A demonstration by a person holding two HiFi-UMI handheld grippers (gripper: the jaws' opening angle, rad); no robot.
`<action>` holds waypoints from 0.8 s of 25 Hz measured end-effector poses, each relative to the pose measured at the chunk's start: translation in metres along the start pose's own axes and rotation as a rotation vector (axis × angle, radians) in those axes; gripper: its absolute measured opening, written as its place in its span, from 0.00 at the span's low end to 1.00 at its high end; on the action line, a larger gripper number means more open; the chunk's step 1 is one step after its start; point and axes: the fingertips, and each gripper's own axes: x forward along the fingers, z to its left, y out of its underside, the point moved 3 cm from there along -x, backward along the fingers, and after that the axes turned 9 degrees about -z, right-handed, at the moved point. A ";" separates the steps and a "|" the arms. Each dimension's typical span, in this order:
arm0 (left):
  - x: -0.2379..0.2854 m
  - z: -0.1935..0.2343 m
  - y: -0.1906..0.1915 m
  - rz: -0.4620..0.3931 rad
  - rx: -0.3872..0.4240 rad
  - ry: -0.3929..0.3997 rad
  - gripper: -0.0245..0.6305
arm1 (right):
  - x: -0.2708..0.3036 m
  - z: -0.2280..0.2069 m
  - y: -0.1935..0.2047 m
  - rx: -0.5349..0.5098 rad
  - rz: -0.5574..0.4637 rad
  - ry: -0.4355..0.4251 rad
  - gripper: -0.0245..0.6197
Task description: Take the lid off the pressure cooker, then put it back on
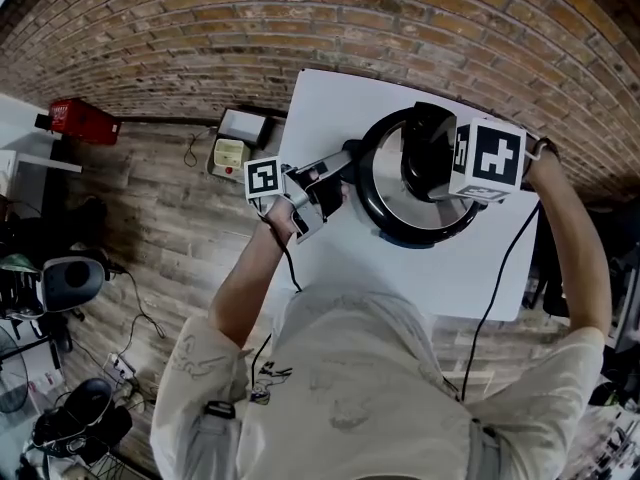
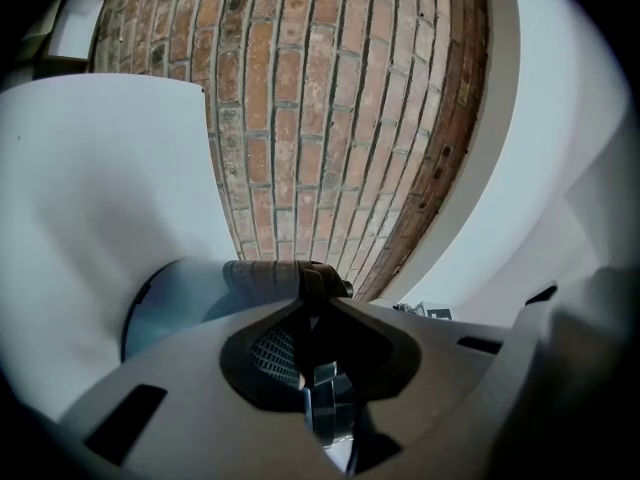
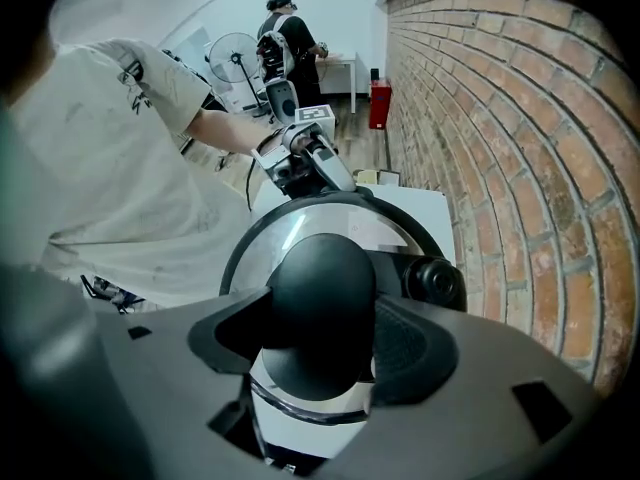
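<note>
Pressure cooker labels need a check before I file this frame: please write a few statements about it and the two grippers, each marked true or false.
1. The lid is on the pressure cooker. True.
2. The left gripper has its fingers closed on the cooker's side handle. True.
3. The right gripper hangs empty beside the pot. False: it is above the lid, with the black lid knob between its fingers.
4. The cooker stands on the wooden floor. False: it stands on a white table.
</note>
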 end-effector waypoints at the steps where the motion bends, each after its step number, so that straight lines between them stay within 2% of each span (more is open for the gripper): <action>1: 0.000 0.000 0.000 -0.005 0.001 -0.001 0.14 | 0.000 0.000 0.000 0.006 -0.003 0.003 0.52; 6: -0.001 -0.001 -0.001 -0.019 0.006 -0.003 0.14 | 0.001 -0.001 -0.001 0.025 -0.007 0.014 0.52; 14: -0.002 0.000 -0.001 -0.022 0.010 -0.012 0.14 | 0.001 0.000 -0.001 -0.002 0.005 0.006 0.52; 20: -0.002 -0.001 -0.001 -0.019 0.016 -0.011 0.14 | 0.001 -0.001 -0.001 0.032 0.006 0.029 0.52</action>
